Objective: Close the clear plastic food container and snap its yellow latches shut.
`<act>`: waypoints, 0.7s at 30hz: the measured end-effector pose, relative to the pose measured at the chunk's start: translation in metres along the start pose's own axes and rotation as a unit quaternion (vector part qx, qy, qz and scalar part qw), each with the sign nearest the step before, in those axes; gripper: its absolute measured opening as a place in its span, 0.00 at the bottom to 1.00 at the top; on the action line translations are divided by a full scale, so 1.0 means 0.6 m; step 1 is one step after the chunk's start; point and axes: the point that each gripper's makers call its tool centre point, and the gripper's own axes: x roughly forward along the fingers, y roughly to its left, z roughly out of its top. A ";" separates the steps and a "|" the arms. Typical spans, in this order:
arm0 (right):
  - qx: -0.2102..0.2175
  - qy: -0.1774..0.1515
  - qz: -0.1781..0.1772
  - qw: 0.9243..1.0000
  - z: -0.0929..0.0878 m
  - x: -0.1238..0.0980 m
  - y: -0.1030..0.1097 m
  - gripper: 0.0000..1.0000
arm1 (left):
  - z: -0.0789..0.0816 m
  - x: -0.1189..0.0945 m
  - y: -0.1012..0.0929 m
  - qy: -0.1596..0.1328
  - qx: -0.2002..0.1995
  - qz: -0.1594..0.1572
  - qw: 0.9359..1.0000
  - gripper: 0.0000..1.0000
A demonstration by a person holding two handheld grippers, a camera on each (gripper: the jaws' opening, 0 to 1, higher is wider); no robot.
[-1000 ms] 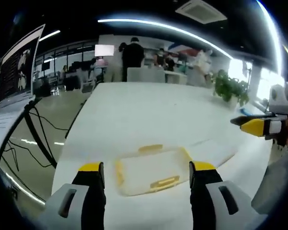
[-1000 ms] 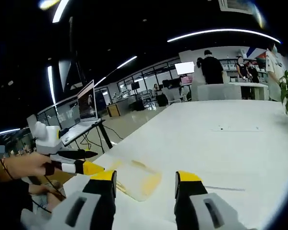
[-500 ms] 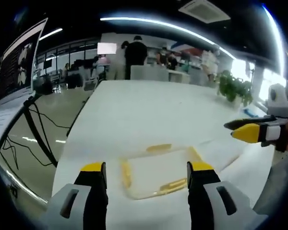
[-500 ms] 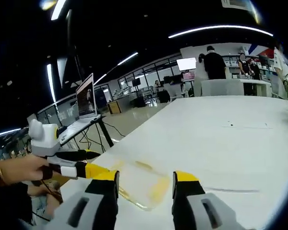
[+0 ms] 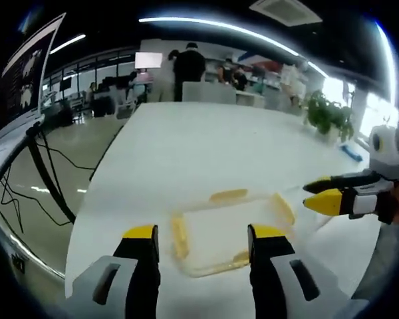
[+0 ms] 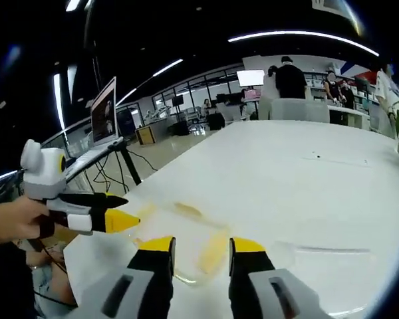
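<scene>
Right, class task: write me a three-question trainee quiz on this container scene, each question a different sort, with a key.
1. True or false: the clear plastic food container with yellow latches lies flat on the white table.
2. Multiple choice: in the left gripper view, the right claw enters from A) the left, B) the right, C) the top.
3. Fill in: in the right gripper view, a person's ___ holds the left claw.

Key: 1 true; 2 B; 3 hand.
</scene>
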 end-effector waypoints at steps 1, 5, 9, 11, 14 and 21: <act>0.000 0.002 -0.001 1.000 -0.003 0.002 -0.001 0.29 | -0.002 0.002 0.000 0.002 0.000 0.000 1.000 0.49; 0.007 0.010 -0.004 1.000 -0.015 0.010 -0.005 0.26 | -0.012 0.009 0.007 0.014 -0.012 0.012 1.000 0.45; 0.018 0.013 0.002 1.000 -0.020 0.019 -0.003 0.24 | -0.022 0.014 0.017 0.023 -0.024 0.030 0.999 0.37; 0.013 0.016 -0.003 1.000 -0.023 0.020 -0.005 0.24 | -0.024 0.016 0.021 0.024 -0.027 0.037 0.999 0.35; 0.014 0.018 -0.004 1.000 -0.025 0.023 -0.006 0.23 | -0.028 0.021 0.024 0.024 -0.024 0.042 0.999 0.33; 0.015 0.032 -0.019 0.999 -0.036 0.035 -0.012 0.21 | -0.033 0.036 0.026 0.029 -0.005 0.039 0.999 0.26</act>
